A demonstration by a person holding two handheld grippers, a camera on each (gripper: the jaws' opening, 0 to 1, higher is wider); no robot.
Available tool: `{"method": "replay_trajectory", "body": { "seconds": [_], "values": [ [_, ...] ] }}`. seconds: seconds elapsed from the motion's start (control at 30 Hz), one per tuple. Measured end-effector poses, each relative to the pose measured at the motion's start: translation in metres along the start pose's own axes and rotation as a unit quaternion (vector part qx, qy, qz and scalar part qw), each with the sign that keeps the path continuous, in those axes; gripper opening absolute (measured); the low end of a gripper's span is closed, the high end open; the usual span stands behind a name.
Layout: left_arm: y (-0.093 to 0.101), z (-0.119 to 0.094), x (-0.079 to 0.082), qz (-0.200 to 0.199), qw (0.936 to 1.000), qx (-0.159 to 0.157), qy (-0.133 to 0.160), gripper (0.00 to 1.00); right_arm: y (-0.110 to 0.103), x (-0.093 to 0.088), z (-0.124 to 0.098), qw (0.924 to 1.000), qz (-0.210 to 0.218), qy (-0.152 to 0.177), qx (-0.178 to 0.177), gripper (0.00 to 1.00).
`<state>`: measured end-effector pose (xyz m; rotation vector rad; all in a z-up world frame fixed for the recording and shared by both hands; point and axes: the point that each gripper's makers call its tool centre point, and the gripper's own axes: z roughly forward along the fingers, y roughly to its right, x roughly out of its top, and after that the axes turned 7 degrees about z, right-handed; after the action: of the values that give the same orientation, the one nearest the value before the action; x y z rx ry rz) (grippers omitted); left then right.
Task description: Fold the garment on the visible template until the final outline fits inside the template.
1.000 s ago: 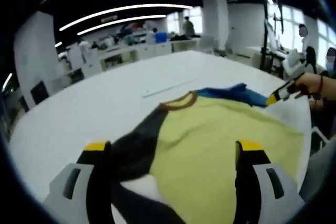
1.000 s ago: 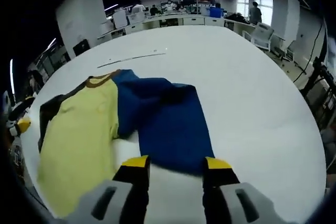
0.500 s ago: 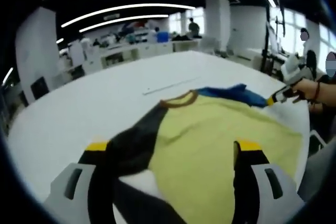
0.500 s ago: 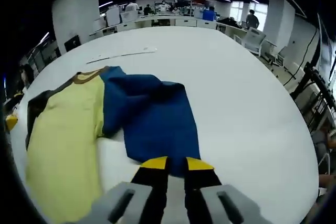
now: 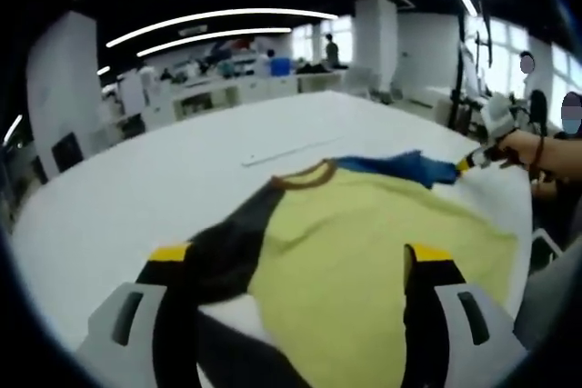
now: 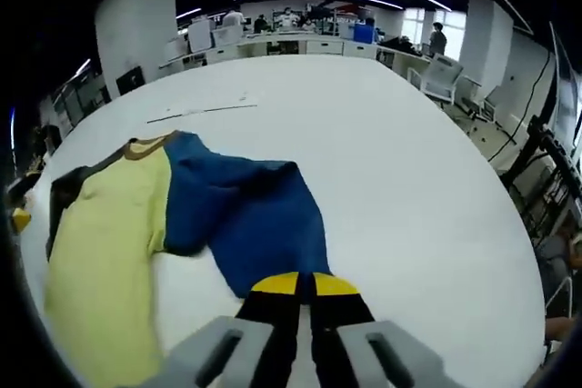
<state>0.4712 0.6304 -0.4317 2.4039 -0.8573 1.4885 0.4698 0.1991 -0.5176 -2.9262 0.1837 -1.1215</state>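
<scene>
Since the frame a second back, we are seeing the right gripper go from jaws spread apart to jaws pinched together on the hem of the blue sleeve; the sleeve now lies narrower and drawn toward that gripper.

The garment is a soft knit shirt: pale yellow body, brown rib collar, one blue sleeve and one dark sleeve. In the right gripper view its cloth is wrinkling where the blue sleeve meets the body. It is lying flat on the white tabletop, toward the near left part of that view.

In the left gripper view, the left gripper is standing wide, one yellow-tipped finger over the dark sleeve and the other over the yellow body; we cannot tell whether they are touching the cloth. The right gripper is also appearing at that view's right edge, at the tip of the blue sleeve, with the person's hand behind it.

The tabletop is smooth, matte and bare beyond the shirt's collar, apart from a thin pale strip lying well apart from the collar. Open tabletop is running to the right of the blue sleeve. Behind, an office with desks and ceiling light strips is showing.
</scene>
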Motion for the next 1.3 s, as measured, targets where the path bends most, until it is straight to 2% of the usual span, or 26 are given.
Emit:
{"method": "replay_trajectory", "body": {
  "seconds": [0.2,0.33,0.6,0.8,1.0,1.3],
  "values": [
    [0.002,-0.001,-0.002,0.002,1.0000,-0.001,-0.006,0.93,0.023,0.012,0.002,0.9992,-0.037,-0.005,-0.013,0.00],
    [0.004,-0.003,0.001,0.011,0.9999,-0.004,-0.003,0.95,0.039,0.017,0.008,0.9990,-0.041,-0.013,-0.015,0.00],
    [0.009,-0.008,0.003,0.013,0.9999,-0.008,0.000,0.98,0.059,0.023,0.016,0.9990,-0.036,-0.021,-0.014,0.00],
    [0.010,-0.011,0.000,0.019,0.9998,-0.009,-0.005,0.98,0.071,0.024,0.017,0.9984,-0.046,-0.028,-0.019,0.00],
    [0.009,-0.012,-0.001,0.025,0.9996,-0.011,-0.009,0.99,0.082,0.028,0.017,0.9955,-0.085,-0.036,-0.023,0.00],
    [0.015,-0.011,0.001,0.034,0.9992,-0.016,-0.012,0.99,0.101,0.034,0.020,0.9943,-0.087,-0.049,-0.037,0.00]
  ]
}}
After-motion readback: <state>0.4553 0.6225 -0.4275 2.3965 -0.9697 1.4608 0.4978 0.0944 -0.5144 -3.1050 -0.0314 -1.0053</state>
